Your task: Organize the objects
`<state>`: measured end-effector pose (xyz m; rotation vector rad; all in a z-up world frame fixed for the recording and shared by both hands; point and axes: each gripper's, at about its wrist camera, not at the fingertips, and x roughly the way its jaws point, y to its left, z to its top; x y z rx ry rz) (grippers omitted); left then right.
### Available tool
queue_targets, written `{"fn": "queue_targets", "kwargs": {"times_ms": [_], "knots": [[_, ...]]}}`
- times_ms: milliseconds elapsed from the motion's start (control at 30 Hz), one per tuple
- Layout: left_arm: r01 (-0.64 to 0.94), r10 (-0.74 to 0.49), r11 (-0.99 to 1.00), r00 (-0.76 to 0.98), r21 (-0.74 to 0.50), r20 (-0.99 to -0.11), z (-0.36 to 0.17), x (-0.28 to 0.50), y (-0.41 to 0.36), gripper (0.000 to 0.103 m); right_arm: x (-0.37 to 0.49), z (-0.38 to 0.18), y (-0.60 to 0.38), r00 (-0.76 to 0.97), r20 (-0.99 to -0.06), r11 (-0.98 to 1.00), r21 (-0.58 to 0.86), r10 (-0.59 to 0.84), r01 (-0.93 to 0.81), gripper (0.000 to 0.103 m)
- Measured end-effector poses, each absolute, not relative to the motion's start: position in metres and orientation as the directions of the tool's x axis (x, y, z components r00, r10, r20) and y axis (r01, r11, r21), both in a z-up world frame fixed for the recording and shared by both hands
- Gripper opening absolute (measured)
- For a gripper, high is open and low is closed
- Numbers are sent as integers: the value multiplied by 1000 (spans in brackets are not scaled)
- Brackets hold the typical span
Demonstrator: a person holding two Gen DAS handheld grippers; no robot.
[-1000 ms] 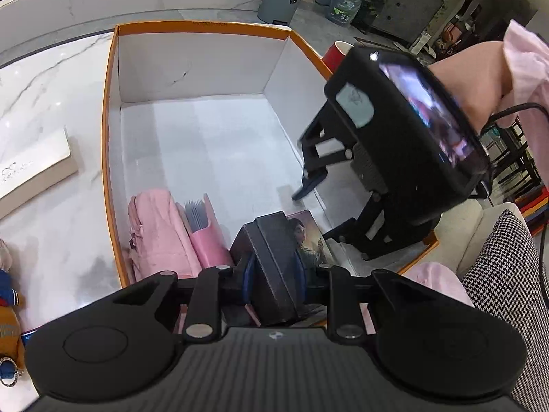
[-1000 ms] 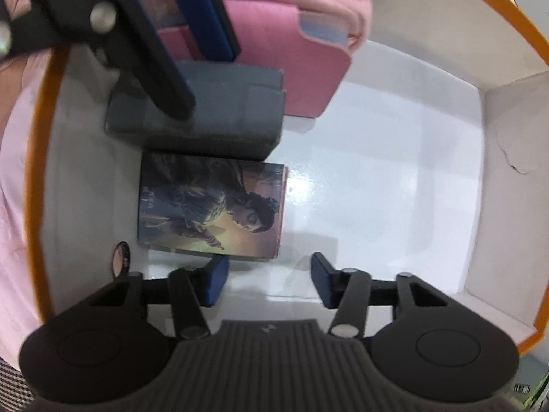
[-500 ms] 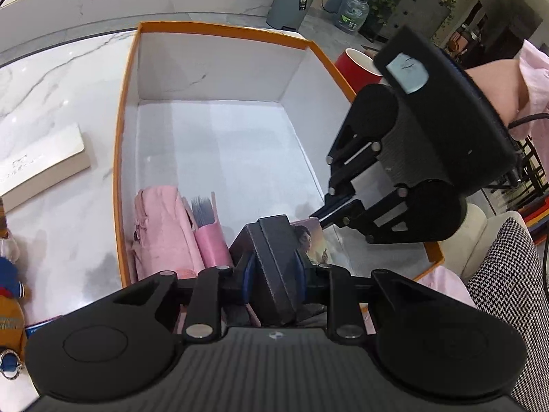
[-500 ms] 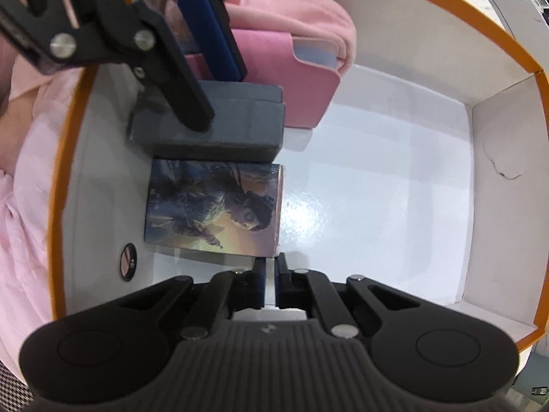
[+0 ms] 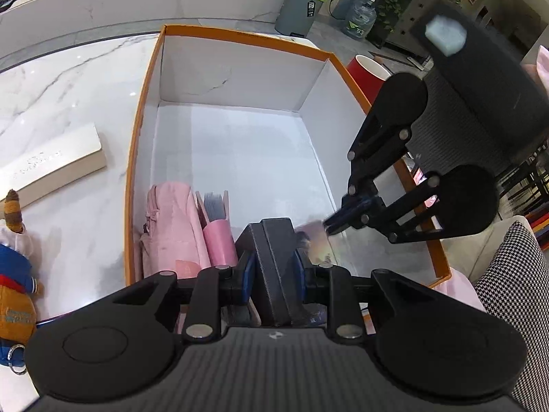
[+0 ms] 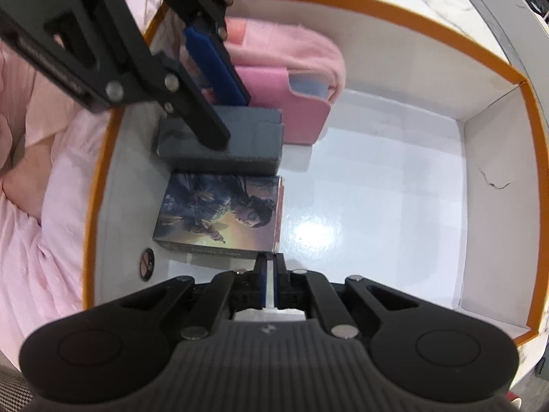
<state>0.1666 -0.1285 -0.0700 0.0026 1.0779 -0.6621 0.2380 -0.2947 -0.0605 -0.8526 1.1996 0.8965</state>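
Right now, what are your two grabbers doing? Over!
Left gripper shut on dark grey rectangular case in orange-rimmed white box. Right gripper shut, empty, above picture-covered card box. Nothing in the way.

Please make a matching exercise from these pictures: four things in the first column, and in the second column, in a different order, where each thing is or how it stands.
Things:
1. dark grey case
2. illustrated box
3. red cup
4. cream flat box

Places or states:
A. outside the orange-rimmed box, beyond its right wall
B. clamped between the left gripper's blue pads
C. on the marble table, left of the orange-rimmed box
D. lying flat on the white floor, beside the dark grey case

Pairs: 1-B, 2-D, 3-A, 4-C
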Motion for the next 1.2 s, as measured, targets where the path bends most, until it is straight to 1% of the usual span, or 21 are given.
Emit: {"fn": "queue_targets", "kwargs": {"times_ms": [33, 67, 100, 200, 267, 367, 467, 533, 633, 667, 833, 900, 933, 967, 1033, 1100, 1200], "knots": [[504, -492, 810, 306, -299, -815, -69, 167, -129, 29, 240, -55, -294, 118, -980, 416, -43, 157, -908, 0], [502, -496, 809, 301, -306, -815, -69, 168, -129, 29, 242, -49, -293, 90, -977, 437, 4, 193, -899, 0], [497, -500, 809, 298, -315, -813, -70, 169, -129, 29, 243, -42, -290, 90, -969, 436, 21, 231, -900, 0], [496, -493, 813, 306, -306, -814, -70, 170, -129, 28, 250, -34, -279, 119, -957, 450, 14, 266, -893, 0], [498, -479, 818, 317, -286, -818, -68, 169, -129, 28, 255, -37, -270, 121, -958, 450, 8, 258, -893, 0], [499, -480, 819, 321, -285, -817, -68, 171, -129, 28, 259, -34, -268, 111, -960, 459, 20, 257, -888, 0], [500, -482, 817, 319, -288, -816, -68, 172, -128, 27, 253, -32, -266, 134, -959, 462, -4, 249, -887, 0], [502, -477, 819, 324, -279, -817, -68, 170, -127, 27, 211, -36, -275, 138, -959, 467, -6, 249, -884, 0], [510, -476, 816, 326, -272, -817, -69, 170, -127, 27, 184, -43, -274, 155, -956, 479, -17, 249, -878, 0], [514, -476, 815, 328, -268, -816, -68, 170, -127, 27, 197, -41, -277, 160, -956, 485, -22, 246, -874, 2], [537, -488, 802, 337, -261, -805, -66, 167, -125, 27, 194, -32, -281, 180, -965, 522, -56, 190, -851, 11], [542, -497, 799, 352, -260, -793, -62, 166, -122, 27, 193, -32, -283, 170, -975, 530, -69, 144, -845, 21], [544, -504, 798, 362, -261, -784, -58, 165, -120, 27, 193, -34, -284, 158, -981, 547, -69, 117, -835, 33], [542, -506, 800, 377, -258, -776, -53, 164, -117, 28, 194, -37, -285, 142, -985, 568, -63, 96, -821, 37], [541, -505, 805, 411, -243, -759, -42, 159, -108, 30, 196, -45, -284, 91, -994, 613, -34, 63, -790, 37], [536, -494, 815, 449, -218, -745, -31, 157, -99, 36, 196, -54, -280, 52, -997, 638, -6, 54, -770, 37], [499, -433, 852, 497, -160, -752, -21, 153, -86, 43, 195, -63, -273, 20, -998, 671, 23, 56, -742, 37]]}}
